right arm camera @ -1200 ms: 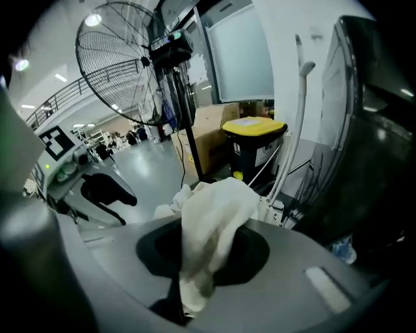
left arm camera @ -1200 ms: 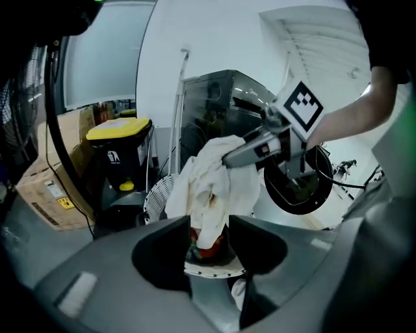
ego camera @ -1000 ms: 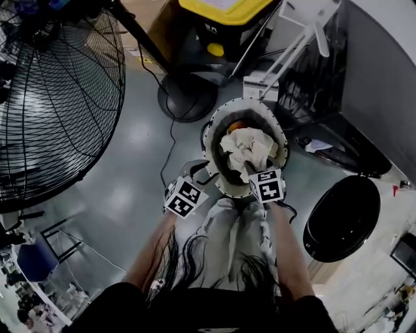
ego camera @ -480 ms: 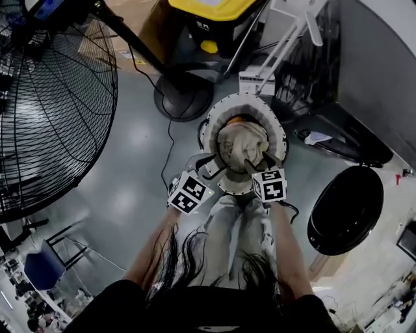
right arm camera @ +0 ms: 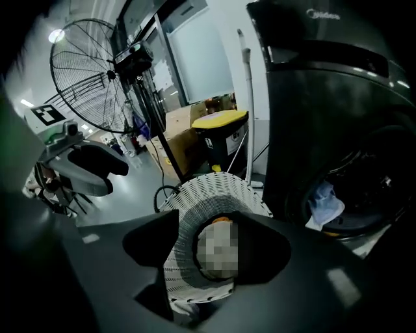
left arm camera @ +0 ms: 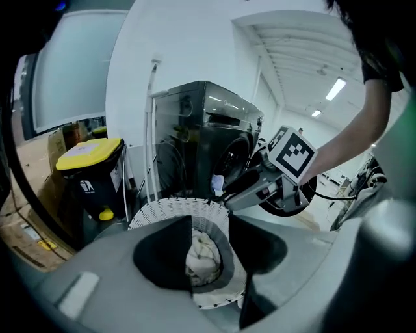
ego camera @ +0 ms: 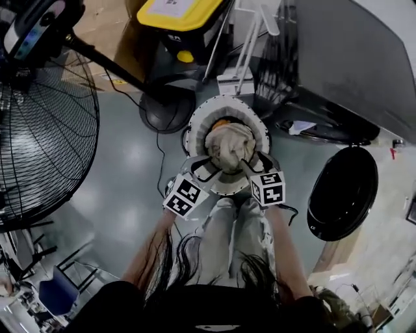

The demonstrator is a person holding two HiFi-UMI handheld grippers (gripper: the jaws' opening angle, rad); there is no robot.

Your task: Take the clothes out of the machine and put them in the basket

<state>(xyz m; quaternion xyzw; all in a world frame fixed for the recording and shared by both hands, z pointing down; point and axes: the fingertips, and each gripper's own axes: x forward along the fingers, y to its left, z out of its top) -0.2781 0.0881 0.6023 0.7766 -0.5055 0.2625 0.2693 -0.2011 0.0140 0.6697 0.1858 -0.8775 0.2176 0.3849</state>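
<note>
Left gripper [ego camera: 207, 170] and right gripper [ego camera: 250, 164] hover over basket [ego camera: 198, 123], jaws apart, empty, right's narrowing.

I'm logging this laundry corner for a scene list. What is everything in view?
Basket: one, white woven, centre of the head view.
Cloth: one, cream, bunched inside the basket.
Orange item: one, at the basket's far side, mostly hidden.
Washing machine: one, dark, right of the basket.
Machine door: one, black, swung open.
Pale blue cloth: one, at the machine's opening.
Fan: one, black, left of the basket.
Bin: one, black with yellow lid, beyond the basket.
Left gripper: one, grey, above the basket, jaws apart, empty.
Right gripper: one, grey, above the basket, jaws apart, just closed slightly, empty.
</note>
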